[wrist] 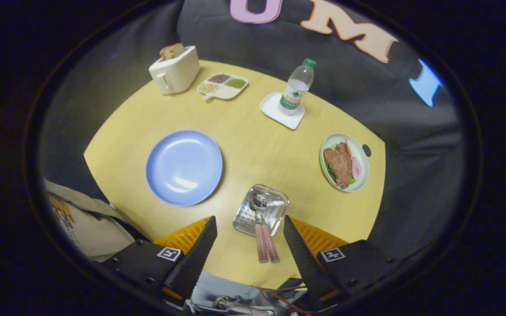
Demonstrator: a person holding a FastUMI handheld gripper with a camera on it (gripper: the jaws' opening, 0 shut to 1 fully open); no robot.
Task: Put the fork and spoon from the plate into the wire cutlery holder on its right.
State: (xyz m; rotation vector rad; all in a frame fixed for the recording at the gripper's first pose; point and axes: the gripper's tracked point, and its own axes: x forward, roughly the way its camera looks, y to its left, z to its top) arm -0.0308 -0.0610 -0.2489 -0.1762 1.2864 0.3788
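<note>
The blue plate [184,167] lies bare on the yellow table [257,145], ahead and left of the fingers. To its right stands the metal wire cutlery holder [262,209], just ahead of the fingers and between them. Two utensils with checked handles [266,245] stand in it, heads down inside, handles sticking out toward me. Which one is the fork and which the spoon I cannot tell. My gripper [250,228] hangs above the holder, open, with nothing between its fingers.
At the table's far side are a cream toaster [175,70] with bread, a divided snack dish [222,85] and a water bottle [297,87] on a white coaster. A plate of meat [344,162] sits to the right. A person's sleeve [86,219] is at the left.
</note>
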